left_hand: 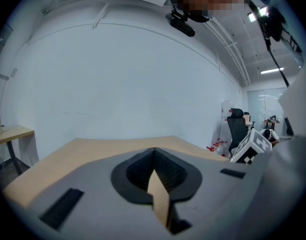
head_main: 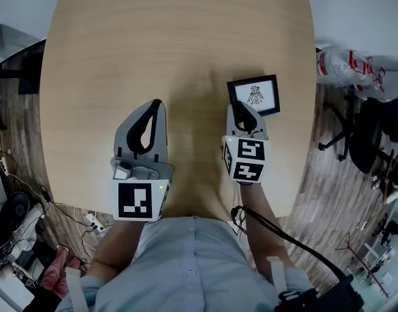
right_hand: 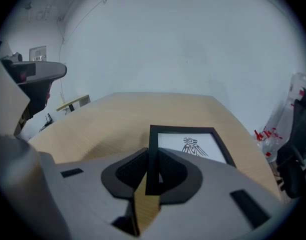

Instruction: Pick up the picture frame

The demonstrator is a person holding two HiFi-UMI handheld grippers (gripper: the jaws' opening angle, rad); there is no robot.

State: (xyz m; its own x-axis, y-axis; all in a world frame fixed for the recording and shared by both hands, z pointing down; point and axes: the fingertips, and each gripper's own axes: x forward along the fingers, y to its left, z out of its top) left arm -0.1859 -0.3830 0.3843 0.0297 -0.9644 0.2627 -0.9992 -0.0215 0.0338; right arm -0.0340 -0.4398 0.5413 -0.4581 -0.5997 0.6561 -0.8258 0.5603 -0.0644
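Note:
A black picture frame (head_main: 256,94) with a white print of a small dark figure lies at the right side of the wooden table (head_main: 173,44). My right gripper (head_main: 241,106) is shut on its near left edge. In the right gripper view the frame's black border (right_hand: 153,154) runs straight between the two dark pads, and the print (right_hand: 192,146) shows beyond them. I cannot tell whether the frame is off the tabletop. My left gripper (head_main: 156,104) rests over the middle of the table with its tips together and nothing between them (left_hand: 154,156).
The table's right edge (head_main: 310,109) is close to the frame. Past that edge, on the floor, are a black office chair (head_main: 361,135) and a plastic bag (head_main: 345,67). Cables and clutter (head_main: 17,213) lie on the floor at the left.

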